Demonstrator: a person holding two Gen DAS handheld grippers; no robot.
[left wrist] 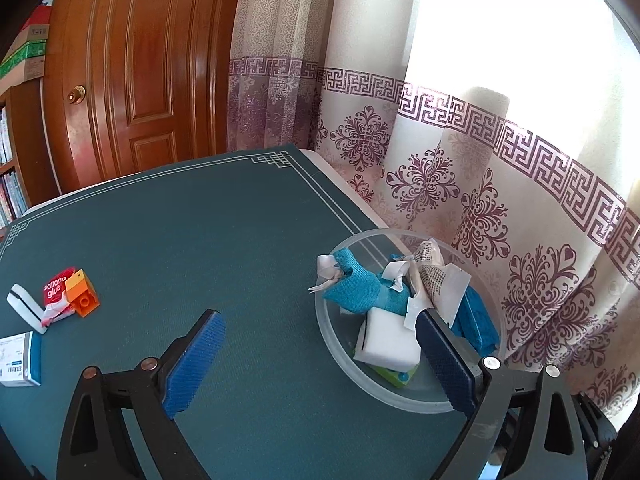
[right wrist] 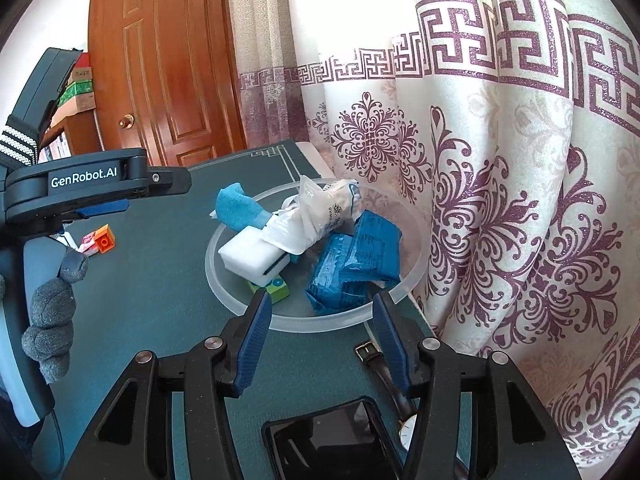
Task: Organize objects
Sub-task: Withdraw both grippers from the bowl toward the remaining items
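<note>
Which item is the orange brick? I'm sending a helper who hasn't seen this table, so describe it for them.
Start at the teal table mat and go to the side away from the clear bowl, toward the wooden door. A small cluster lies there; the orange brick rests against a red glue packet. It alone is solid orange, blocky, with a round stud showing.

A home: panelled wooden door (left wrist: 132, 72), patterned curtains (left wrist: 460, 168).

Left gripper (left wrist: 320, 344) gapes wide and empty; right gripper (right wrist: 320, 312) stands part-open, empty.
</note>
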